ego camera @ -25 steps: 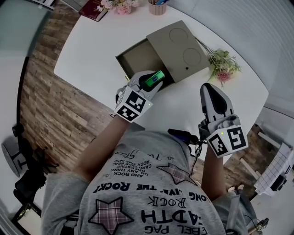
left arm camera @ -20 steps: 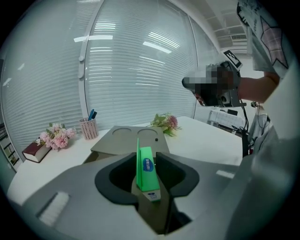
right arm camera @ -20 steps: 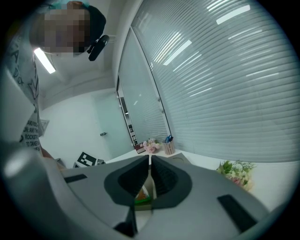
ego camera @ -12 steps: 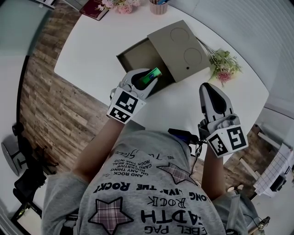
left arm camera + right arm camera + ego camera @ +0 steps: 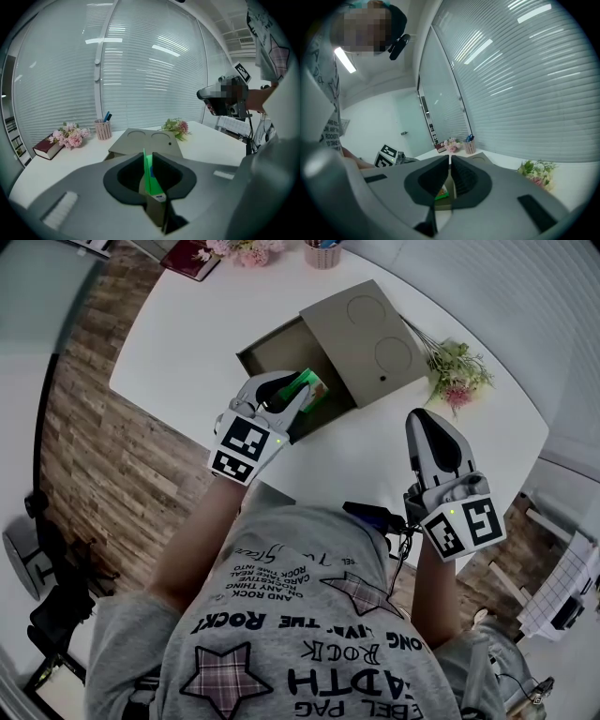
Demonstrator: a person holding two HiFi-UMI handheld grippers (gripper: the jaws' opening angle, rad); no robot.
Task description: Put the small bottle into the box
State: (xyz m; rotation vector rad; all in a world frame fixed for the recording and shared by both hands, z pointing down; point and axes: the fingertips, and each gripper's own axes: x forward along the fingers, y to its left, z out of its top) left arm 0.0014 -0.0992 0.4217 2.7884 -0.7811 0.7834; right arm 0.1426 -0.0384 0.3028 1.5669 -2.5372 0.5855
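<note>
- Smooth white table (image 5: pixel 187 324) with rounded edge stands on a floor (image 5: pixel 84 456) of wood planks, seen from the head view. On its far part lies the box (image 5: pixel 370 334), flat grey-brown cardboard with two pressed rings on its sleeve. Its tray (image 5: pixel 267 357) is pulled out to the left.
- Same view: the left gripper (image 5: pixel 298 395) hangs over the near edge of the tray and pinches the small bottle (image 5: pixel 305 383), glossy green, which is above the tray. The right gripper (image 5: pixel 427 427) is well apart on the right, above bare table. A spray of pink flowers (image 5: pixel 455 371) lies just right of the box.
- Left gripper view: the dark matte pads of the left gripper (image 5: pixel 149 161) have just been closing, and the green small bottle (image 5: pixel 149 176) stands between them, pressed on both sides. Beyond are the box (image 5: pixel 145 143), a woven pink cup (image 5: pixel 102 130), a dark red book (image 5: pixel 46 147) and ribbed blinds (image 5: pixel 140 70).
- Right gripper view: the right gripper (image 5: pixel 450 161) has its ridged pads pressed together with nothing between. The black-and-white marker cube (image 5: pixel 386 157) of the left gripper shows at the left.
</note>
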